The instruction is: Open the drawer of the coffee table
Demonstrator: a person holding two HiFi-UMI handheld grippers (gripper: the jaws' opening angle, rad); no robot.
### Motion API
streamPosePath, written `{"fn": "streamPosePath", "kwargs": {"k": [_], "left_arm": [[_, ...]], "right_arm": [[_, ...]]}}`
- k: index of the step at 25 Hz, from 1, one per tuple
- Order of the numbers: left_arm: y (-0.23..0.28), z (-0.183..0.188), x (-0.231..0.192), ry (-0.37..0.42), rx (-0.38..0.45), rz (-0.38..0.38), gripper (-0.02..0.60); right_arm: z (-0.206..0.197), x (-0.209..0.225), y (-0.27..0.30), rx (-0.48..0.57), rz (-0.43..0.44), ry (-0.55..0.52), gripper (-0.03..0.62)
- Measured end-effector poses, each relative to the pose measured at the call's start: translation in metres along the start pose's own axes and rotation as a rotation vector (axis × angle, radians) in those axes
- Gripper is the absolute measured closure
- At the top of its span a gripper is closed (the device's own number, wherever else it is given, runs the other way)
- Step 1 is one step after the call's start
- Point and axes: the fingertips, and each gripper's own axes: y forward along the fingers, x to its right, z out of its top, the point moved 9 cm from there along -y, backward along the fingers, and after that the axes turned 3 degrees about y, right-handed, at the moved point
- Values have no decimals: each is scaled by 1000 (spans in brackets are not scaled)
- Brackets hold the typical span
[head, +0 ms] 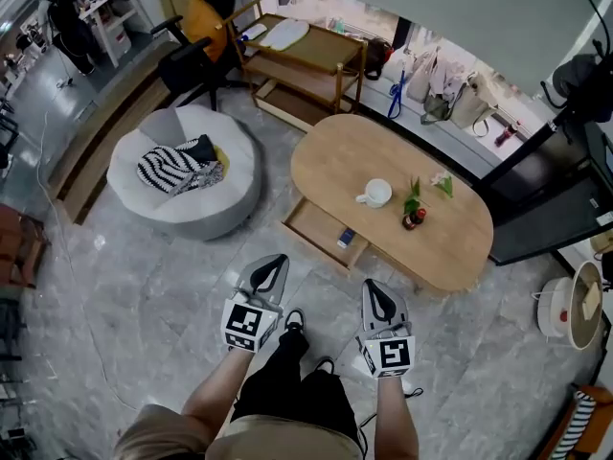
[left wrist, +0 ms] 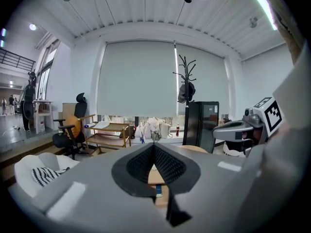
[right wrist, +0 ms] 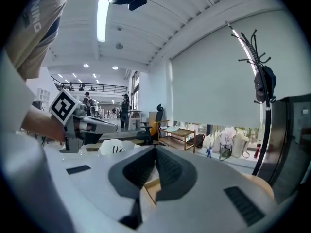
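The drawer [head: 319,230] is pulled out from under the coffee table [head: 335,161], on the person's side. The left gripper [head: 271,260] and right gripper [head: 375,286] are both closed and empty, side by side, well short of it.

The head view is bright and evenly lit, with no hard shadows. Only a soft dark band lies under the near edge of the oval light-wood worktop [head: 335,161], and the polished grey stone floor [head: 124,286] carries a faint sheen. Straight lines bow toward that picture's edges.

Both gripper views are round fisheye pictures with black corners and strong bending at the rim. A long white ceiling strip light [left wrist: 263,5] glares at the top right of the left gripper view. A second white strip lamp [right wrist: 102,17] burns out at the top left of the right gripper view. The large pale grey roller blind [left wrist: 138,79] is evenly lit.

Close to the lens, the pale grey left gripper [left wrist: 154,147] and pale grey right gripper [right wrist: 155,148] look soft, jaws included. The room behind them is sharper.
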Motion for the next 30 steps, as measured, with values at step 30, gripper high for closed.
{"fn": "streamPosePath", "kwargs": {"k": [30], "left_arm": [[-28,165,7,50,143,-135,575]], "right_arm": [[161,-27,-28,79,-149,-56,589]]}}
